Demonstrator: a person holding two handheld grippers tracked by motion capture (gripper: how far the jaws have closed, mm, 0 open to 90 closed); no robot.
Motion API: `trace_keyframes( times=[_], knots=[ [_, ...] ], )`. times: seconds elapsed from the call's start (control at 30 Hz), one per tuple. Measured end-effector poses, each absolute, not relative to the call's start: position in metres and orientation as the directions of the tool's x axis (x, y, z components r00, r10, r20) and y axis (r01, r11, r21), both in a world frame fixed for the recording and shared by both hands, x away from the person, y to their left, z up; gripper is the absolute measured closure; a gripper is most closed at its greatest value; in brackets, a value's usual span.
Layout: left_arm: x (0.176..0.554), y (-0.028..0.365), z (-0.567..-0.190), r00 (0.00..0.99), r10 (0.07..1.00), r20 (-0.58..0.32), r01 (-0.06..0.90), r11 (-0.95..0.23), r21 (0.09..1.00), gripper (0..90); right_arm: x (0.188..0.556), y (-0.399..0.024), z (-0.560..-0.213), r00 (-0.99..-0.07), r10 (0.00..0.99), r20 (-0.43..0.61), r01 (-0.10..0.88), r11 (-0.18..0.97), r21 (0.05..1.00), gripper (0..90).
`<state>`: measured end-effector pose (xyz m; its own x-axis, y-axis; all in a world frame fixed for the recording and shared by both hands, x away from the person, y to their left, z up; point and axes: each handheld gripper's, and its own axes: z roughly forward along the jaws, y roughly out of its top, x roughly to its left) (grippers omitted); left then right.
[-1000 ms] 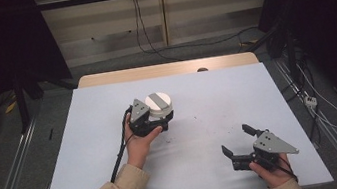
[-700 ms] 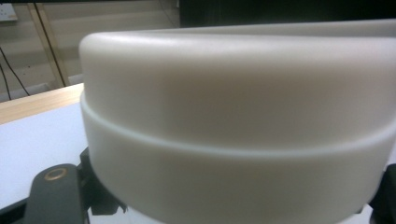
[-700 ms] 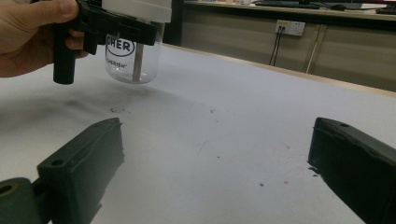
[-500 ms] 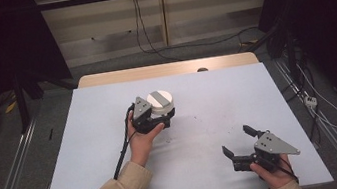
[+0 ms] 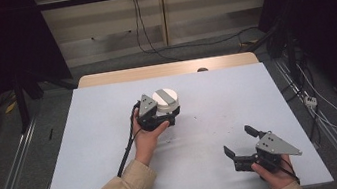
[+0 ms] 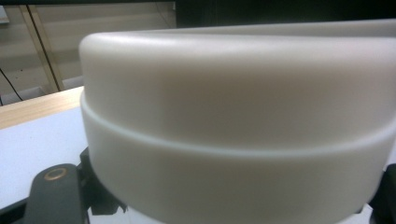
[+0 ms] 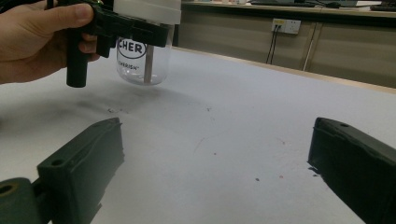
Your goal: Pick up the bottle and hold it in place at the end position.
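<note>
A clear jar point(image 7: 142, 63) with black lettering and a white lid point(image 5: 164, 99) is held a little left of the table's middle. My left gripper point(image 5: 170, 117) is shut on its neck just under the lid, and its black jaws cross the jar in the right gripper view. Whether the jar's base touches the table I cannot tell. In the left gripper view the lid point(image 6: 233, 84) looms very close, with a jaw tip at each lower corner. My right gripper point(image 5: 237, 140) rests near the front right edge, jaws wide open with nothing between them point(image 7: 215, 154).
The white table top point(image 5: 90, 161) carries faint dark scuffs near its middle point(image 7: 205, 109). A wooden strip point(image 5: 103, 79) runs along the far edge. Cables hang on the wall behind, and a floor rail point(image 5: 13, 183) lies to the left.
My left gripper has drifted slightly to the right with the jar in it. The right gripper has stayed put.
</note>
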<state>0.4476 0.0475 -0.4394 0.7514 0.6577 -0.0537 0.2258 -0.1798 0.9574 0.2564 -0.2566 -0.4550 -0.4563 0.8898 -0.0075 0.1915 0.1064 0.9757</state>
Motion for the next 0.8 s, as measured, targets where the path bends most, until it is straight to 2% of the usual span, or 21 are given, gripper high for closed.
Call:
trace_keyframes(
  times=[0.8],
  knots=[
    [0.457,0.029,-0.451,0.756,0.653,-0.053,0.223,-0.180,0.958,18.4,0.252,-0.260,-0.456,-0.432,0.902,-0.012,0.197,0.108,0.974,2.8]
  ],
)
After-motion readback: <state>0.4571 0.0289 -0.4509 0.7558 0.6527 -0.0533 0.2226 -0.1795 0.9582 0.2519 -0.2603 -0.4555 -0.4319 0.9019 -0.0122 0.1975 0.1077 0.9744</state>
